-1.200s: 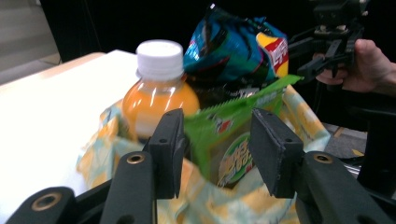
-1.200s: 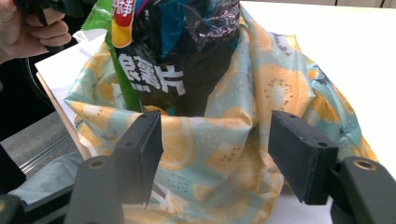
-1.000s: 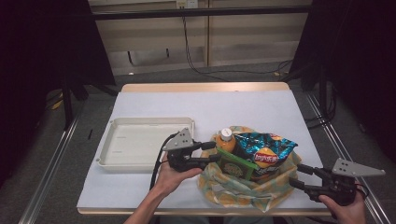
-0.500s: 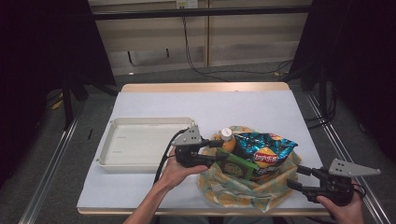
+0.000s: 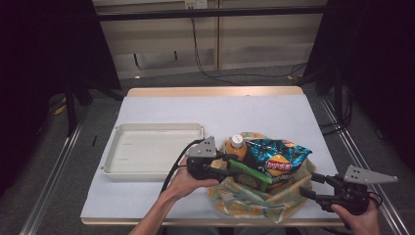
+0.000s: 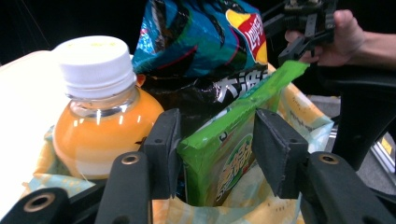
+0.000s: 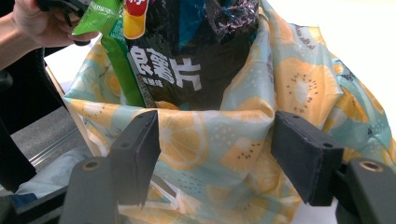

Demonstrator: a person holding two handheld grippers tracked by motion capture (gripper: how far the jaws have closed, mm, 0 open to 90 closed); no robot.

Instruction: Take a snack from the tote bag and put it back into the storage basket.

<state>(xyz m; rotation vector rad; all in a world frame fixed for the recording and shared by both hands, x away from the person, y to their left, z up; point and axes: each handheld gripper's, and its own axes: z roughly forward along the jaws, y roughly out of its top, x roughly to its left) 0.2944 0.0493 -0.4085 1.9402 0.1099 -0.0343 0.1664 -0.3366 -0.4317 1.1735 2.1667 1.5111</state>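
Left gripper view, Lay's chip bag (image 6: 201, 37) (Chinese lettering)

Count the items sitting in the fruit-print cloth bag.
3: orange juice bottle with white cap at its left, green snack packet between the left gripper jaws, blue crisp bag behind. More may be hidden underneath.

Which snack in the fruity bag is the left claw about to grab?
The flat green packet. It sits between the open jaws of the left gripper. The big blue chip bag and the orange bottle lie outside them.
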